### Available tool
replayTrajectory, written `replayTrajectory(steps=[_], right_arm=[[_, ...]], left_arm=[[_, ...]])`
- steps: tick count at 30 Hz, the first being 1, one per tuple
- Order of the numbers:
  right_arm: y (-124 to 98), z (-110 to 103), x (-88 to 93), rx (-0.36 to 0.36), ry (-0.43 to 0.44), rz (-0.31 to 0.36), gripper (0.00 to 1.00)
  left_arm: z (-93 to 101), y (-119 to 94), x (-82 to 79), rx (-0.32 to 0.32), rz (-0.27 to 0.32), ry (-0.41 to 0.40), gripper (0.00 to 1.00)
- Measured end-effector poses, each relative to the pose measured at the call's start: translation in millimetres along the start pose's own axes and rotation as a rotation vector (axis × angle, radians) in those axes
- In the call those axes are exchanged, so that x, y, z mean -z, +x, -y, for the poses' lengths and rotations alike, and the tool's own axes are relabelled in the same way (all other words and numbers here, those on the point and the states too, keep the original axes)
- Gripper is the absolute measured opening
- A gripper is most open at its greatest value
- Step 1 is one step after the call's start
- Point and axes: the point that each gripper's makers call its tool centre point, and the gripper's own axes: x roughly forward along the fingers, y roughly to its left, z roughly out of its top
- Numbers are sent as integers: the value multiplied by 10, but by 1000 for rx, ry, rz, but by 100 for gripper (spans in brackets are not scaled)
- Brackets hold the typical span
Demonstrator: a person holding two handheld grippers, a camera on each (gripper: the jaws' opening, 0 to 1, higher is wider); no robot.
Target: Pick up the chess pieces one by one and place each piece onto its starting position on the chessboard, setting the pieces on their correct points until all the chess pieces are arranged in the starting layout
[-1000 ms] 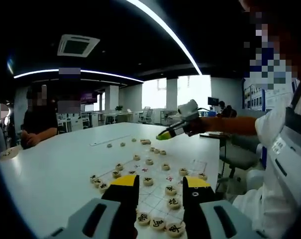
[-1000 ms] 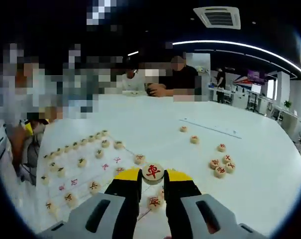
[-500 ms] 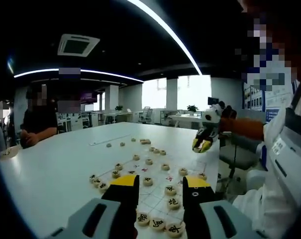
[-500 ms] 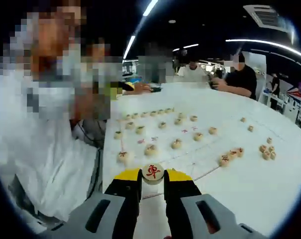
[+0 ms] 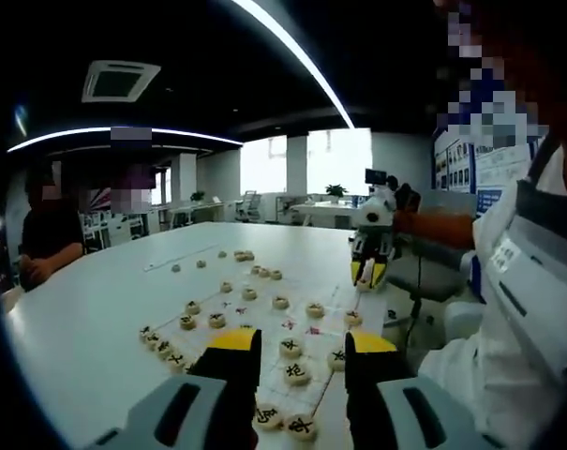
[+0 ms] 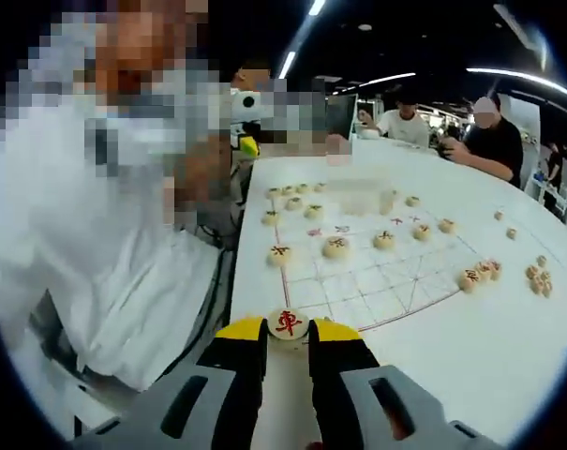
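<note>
While the left tongs hang released above the near end of the chessboard, nothing sits between their yellow-tipped jaws, and rows of pale round pieces lie on the board's points beneath them. Further along that left gripper view, the right tongs point steeply down over the board's far corner, with a loose cluster of pieces waiting on the white tabletop beyond.

From the right gripper view, the tongs are clenched on a red-marked piece, held just off the board's near corner, where the grid lines meet the tabletop edge. By its character it looks like a chariot, which belongs on a corner point. To seat it well, bring the piece squarely over the corner intersection, lower it flat until it touches, then ease the jaws apart without nudging it; a neighbouring red piece stands near along the same edge.
</note>
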Motion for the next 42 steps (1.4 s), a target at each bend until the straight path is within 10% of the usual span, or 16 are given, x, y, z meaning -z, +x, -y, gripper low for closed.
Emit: replayTrajectory(steps=[13, 21, 27, 42], right_arm=[[64, 27, 69, 12, 18, -14, 20], [-87, 158, -165, 57, 43, 125, 35], [-323, 563, -514, 193, 70, 291, 37], [-485, 1915, -173, 679, 266, 154, 38]], left_arm=[[4, -6, 0, 6, 1, 3, 37], [-1, -3, -13, 4, 6, 1, 37], [-23, -11, -45, -7, 17, -1, 37], [-114, -68, -100, -45, 43, -8, 37]])
